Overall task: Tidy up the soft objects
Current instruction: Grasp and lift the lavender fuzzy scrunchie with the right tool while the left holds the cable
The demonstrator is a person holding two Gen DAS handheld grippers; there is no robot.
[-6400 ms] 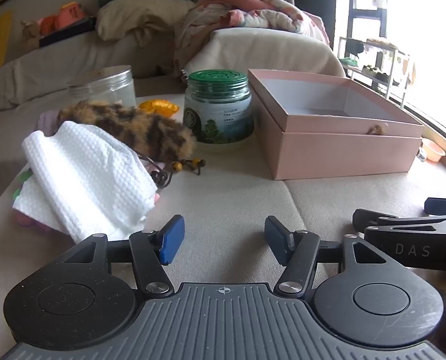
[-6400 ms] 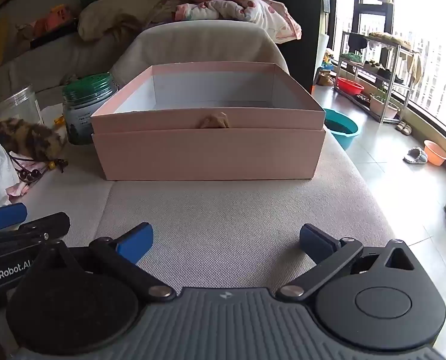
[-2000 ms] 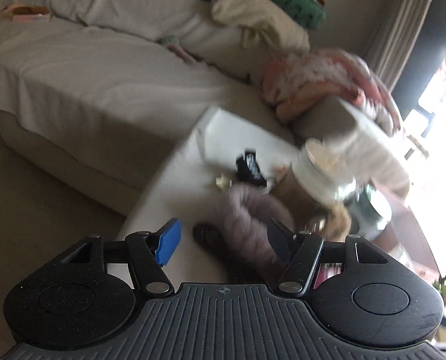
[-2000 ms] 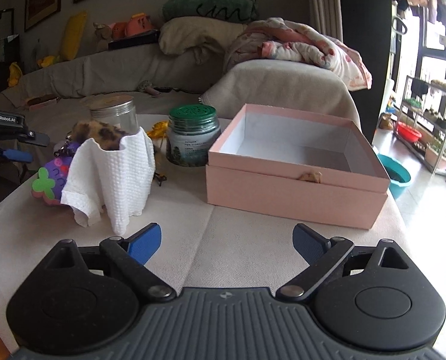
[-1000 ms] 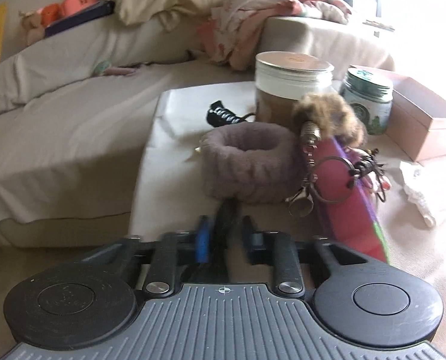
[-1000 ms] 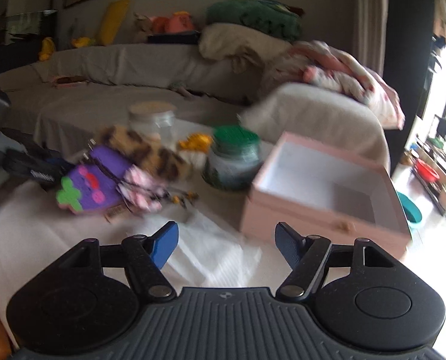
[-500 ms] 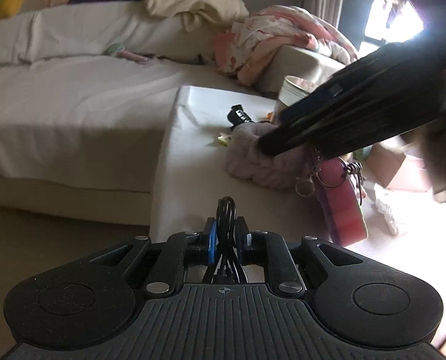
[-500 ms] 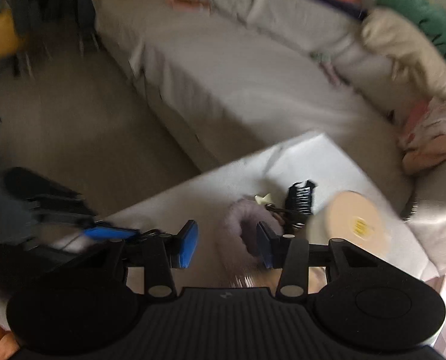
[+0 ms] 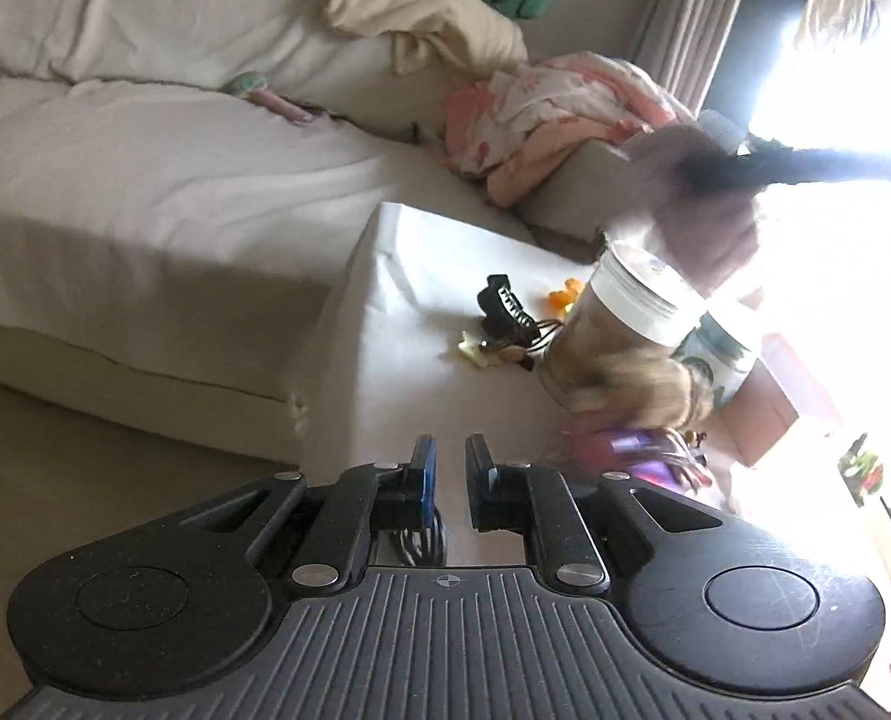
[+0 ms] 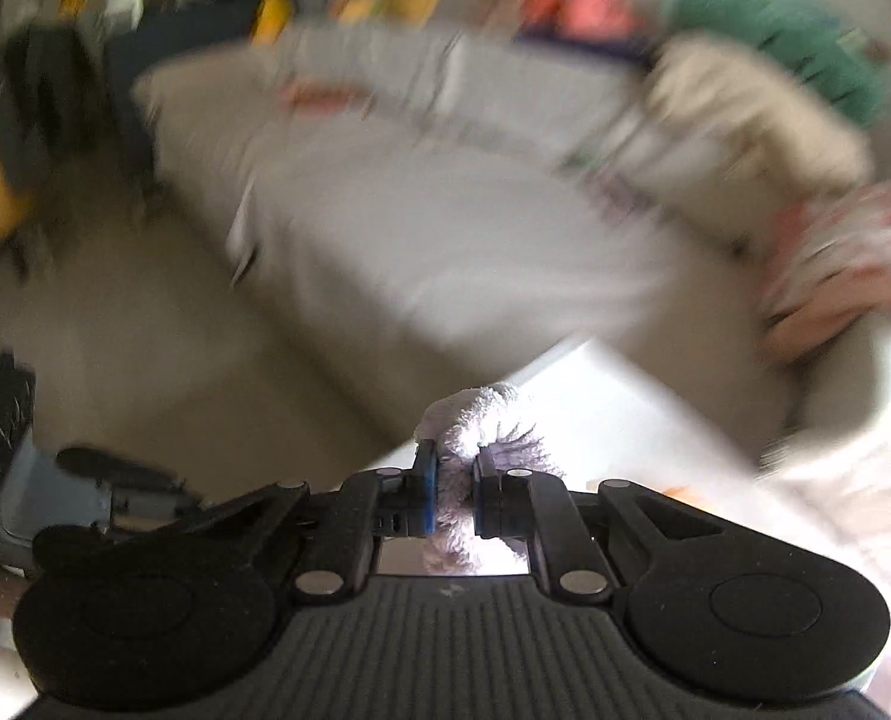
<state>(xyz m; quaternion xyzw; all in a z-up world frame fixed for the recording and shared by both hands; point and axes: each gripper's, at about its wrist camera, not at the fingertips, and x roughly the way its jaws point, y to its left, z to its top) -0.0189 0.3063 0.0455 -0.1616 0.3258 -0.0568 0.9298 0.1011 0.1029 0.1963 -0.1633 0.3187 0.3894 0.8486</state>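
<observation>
Bare floor (image 9: 55, 420) is seen left of the worktop (image 9: 397, 312) edge. The left claw (image 9: 445, 471) is clamped on a black cord (image 9: 415, 540). The right claw (image 10: 452, 495) is clamped on the scrunchie (image 10: 481, 414), lifted. "DAS" is read at far left.

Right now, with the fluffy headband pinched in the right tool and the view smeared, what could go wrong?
Three risks, as I judge it:
1. The right tool pinches only a fold of the fluffy headband; a fast swing might shake it loose.
2. The right wrist view is blurred, so aiming at anything looks unreliable.
3. A dark looped cord hangs below the left tool, apparently not clamped; it may drop.
</observation>
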